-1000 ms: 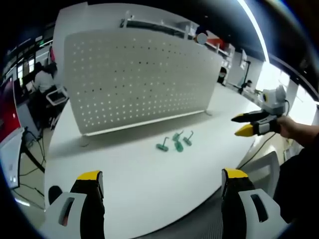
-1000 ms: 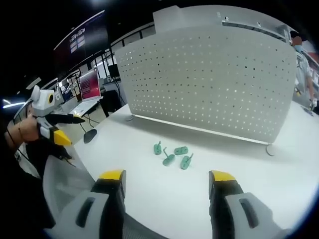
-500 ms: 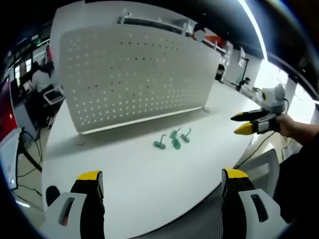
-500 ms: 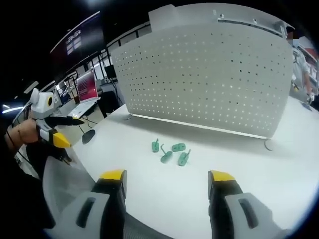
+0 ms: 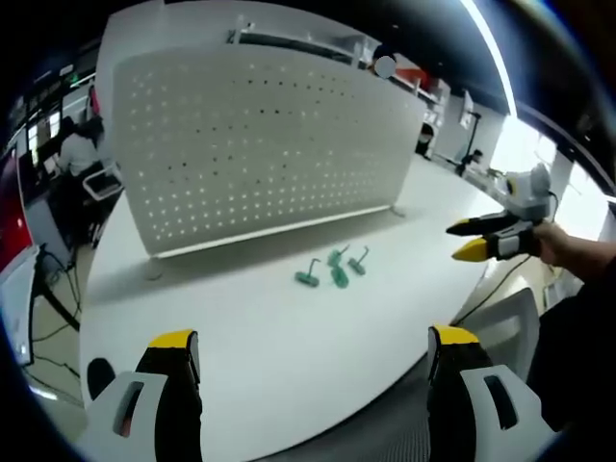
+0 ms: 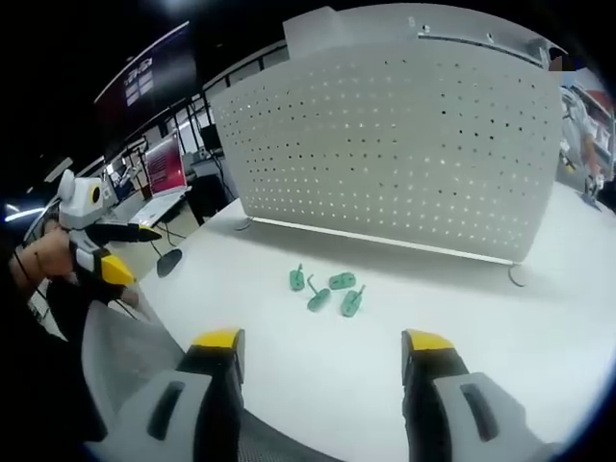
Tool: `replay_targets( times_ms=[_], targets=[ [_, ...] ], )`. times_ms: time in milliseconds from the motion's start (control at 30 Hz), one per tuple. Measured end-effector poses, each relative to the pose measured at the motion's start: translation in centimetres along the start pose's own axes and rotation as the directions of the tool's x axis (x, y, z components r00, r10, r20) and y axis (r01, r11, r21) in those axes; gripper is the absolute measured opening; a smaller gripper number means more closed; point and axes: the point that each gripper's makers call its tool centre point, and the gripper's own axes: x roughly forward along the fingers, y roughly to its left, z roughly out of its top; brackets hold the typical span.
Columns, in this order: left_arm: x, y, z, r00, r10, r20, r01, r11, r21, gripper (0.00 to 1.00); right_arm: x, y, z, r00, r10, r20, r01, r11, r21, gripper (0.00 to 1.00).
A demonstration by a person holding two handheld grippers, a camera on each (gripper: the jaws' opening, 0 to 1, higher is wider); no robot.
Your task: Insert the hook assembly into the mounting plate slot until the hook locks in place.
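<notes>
Left gripper view: seen standing upright across the far side of the white table (image 5: 250, 337), a perforated mounting plate (image 5: 260, 144), presumably propped that way so its holes face the worker for hanging. Lying flat on the tabletop well in front of the plate, a small cluster of green hooks (image 5: 334, 269), loose and apart from the holes, so no insertion begun by the look of it. Held low at the near table edge, the left gripper (image 5: 306, 361), jaws spread wide with nothing between them, well apart from the hooks. Coming in from the right, the right gripper (image 5: 478, 241), carried level in a hand (image 5: 563, 245) out past the table edge; jaw gap there not clear enough to call from this side. Right gripper view: same plate (image 6: 395, 135) upright, same green hooks (image 6: 322, 289) near the middle of the table (image 6: 318, 385), between plate and camera. Own yellow-tipped jaws wide apart and empty, aimed roughly toward the hooks. At far left, the left gripper (image 6: 120, 252) held out level beyond the table edge. Likely a ready stance before reaching for a hook.
</notes>
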Motion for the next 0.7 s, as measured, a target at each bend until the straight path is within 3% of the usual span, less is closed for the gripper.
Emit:
replay_targets(
  times_ms=[700],
  targets=[
    [0.14, 0.03, -0.30, 1.000, 0.007, -0.019, -0.007, 1.000, 0.009, 1.00, 0.27, -0.10, 0.39, 1.000, 0.013, -0.002, -0.013, 1.000, -0.009, 0.63]
  ],
)
